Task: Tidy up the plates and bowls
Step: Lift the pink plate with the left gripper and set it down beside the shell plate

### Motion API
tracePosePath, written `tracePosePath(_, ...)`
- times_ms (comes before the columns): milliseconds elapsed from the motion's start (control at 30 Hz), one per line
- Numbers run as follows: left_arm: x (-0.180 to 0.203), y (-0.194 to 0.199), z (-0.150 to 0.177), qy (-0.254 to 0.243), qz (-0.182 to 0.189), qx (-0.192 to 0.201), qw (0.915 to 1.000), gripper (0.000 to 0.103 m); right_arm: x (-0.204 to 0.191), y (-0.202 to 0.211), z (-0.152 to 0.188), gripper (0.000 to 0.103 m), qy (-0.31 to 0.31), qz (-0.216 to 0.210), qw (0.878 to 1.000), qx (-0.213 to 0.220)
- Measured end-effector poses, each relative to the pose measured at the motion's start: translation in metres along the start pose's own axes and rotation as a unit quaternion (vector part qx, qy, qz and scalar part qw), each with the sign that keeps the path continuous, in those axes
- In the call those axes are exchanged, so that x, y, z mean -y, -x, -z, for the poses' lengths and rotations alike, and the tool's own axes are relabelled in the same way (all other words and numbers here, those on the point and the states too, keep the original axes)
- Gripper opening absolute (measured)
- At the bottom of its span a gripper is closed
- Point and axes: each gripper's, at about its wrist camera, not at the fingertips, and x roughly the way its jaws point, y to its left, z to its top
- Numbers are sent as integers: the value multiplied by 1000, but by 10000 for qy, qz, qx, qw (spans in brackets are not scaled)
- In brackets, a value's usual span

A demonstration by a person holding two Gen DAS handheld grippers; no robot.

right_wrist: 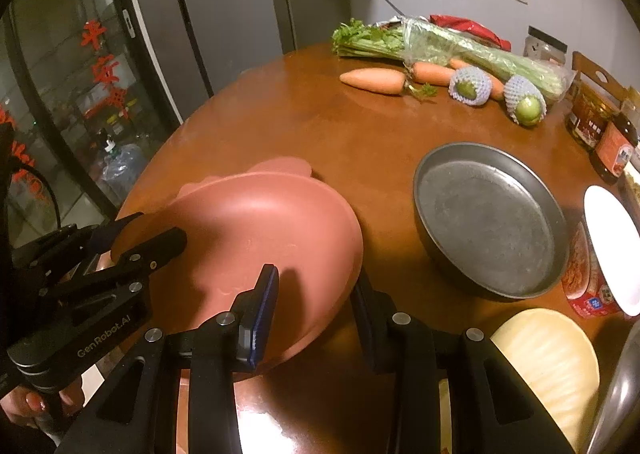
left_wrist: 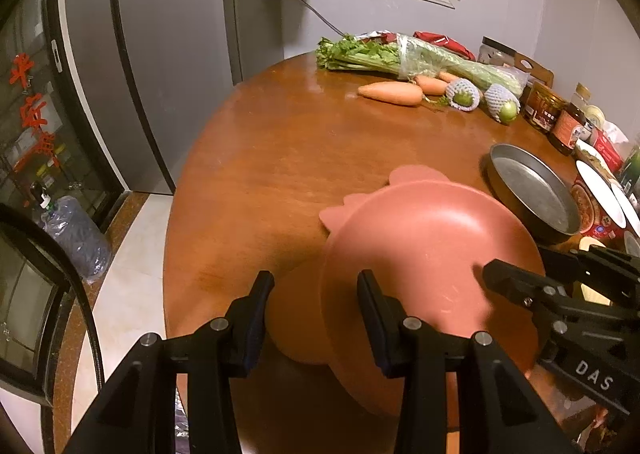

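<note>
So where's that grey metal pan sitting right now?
The grey metal pan sits on the round wooden table, just right of the pink plate in the right wrist view, with carrots beyond.

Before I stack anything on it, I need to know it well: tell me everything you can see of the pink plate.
The pink plate is round, matte, plastic-looking, shallow and empty, with scalloped tabs on its far rim. It tilts above the wooden table. The right gripper clamps its near rim; the left gripper straddles its left edge.
</note>
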Motion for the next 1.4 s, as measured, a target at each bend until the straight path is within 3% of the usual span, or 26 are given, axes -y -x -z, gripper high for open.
tracePosePath(500, 7, 1, 3, 26, 260, -128, 9996, 46, 11, 9, -4, 47, -335, 96, 9993, 146)
tracePosePath(833, -1, 19, -2, 166, -16, 99, 9998, 54, 18, 45, -2, 52, -340, 134, 9979, 537)
tracePosePath(1033, 12, 54, -2, 34, 233, 403, 9989, 56, 22, 77, 20, 52, -349, 116, 9970, 684)
tracePosePath(1267, 53, 84, 5, -376, 778, 608, 9944, 58, 36, 117, 54, 53, -556, 315, 9940, 889)
tracePosePath(1400, 80, 90, 9, -614, 924, 628, 9918, 58, 47, 134, 72, 58, -678, 472, 9918, 978)
